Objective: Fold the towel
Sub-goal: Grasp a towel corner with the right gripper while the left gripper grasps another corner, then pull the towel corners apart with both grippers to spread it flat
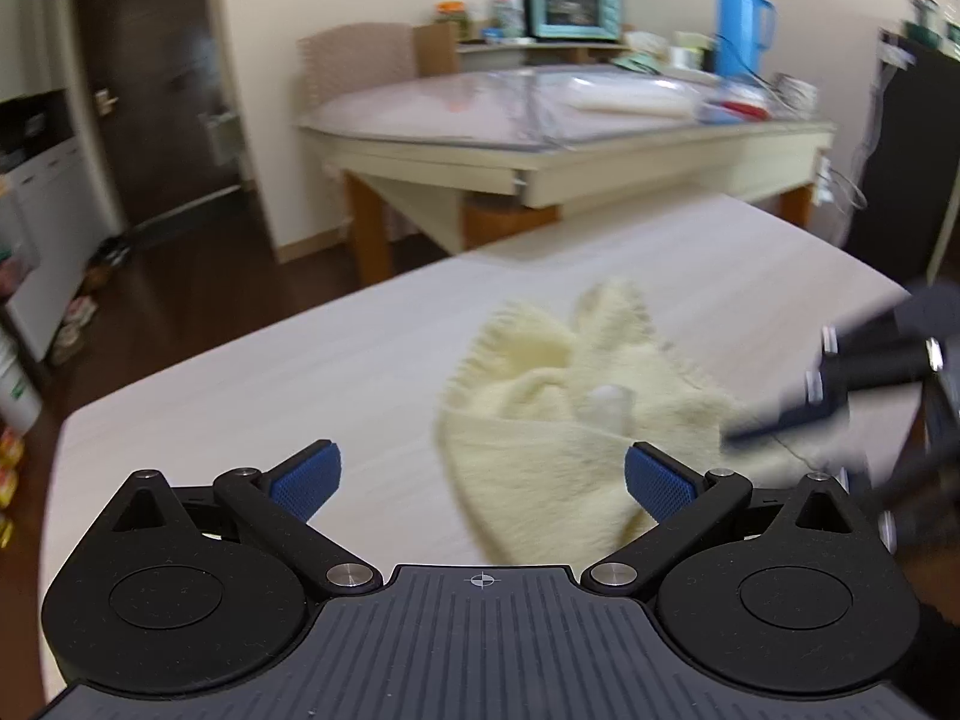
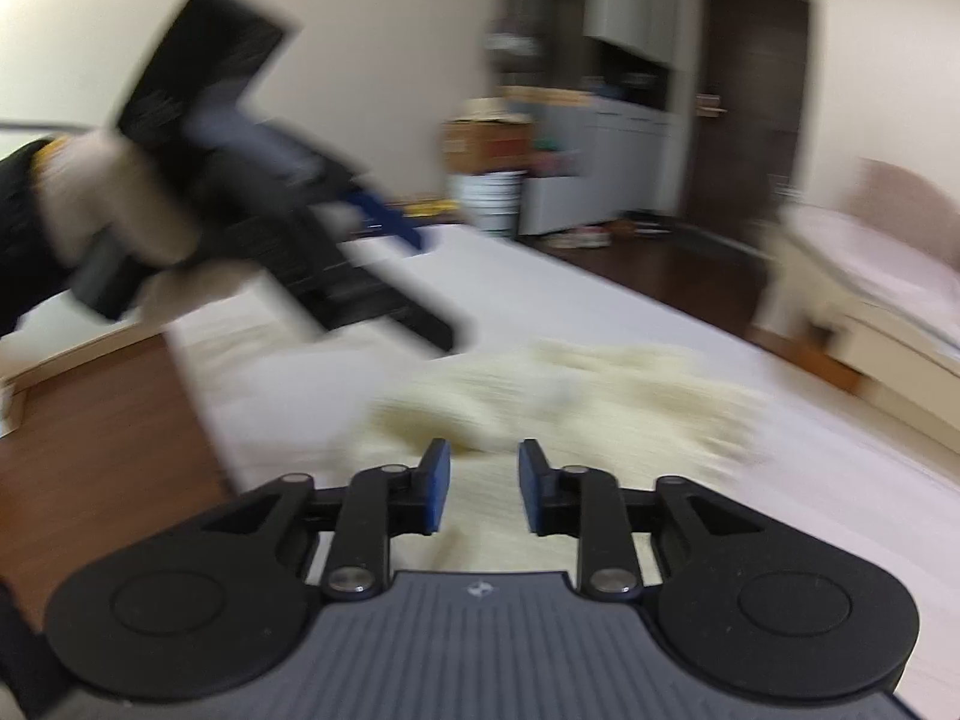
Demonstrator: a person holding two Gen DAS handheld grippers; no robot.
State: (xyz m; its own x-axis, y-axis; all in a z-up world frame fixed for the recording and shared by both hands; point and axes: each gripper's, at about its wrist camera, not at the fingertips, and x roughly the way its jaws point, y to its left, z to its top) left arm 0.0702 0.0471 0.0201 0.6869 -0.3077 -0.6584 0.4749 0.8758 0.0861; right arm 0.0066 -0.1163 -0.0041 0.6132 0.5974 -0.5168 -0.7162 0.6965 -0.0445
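Observation:
A pale yellow fluffy towel lies crumpled on the white table. My left gripper is wide open and empty, just short of the towel's near edge. The right gripper shows blurred at the right of the left wrist view, over the towel's right side. In the right wrist view the towel is blurred ahead of my right gripper, whose jaws stand partly open with nothing between them. The left gripper shows blurred at upper left, held in a gloved hand.
A second cream table with a blue thermos and a teal toaster oven stands behind. A dark door and floor clutter are at left. A black cabinet is at right. The table's left edge drops to wood floor.

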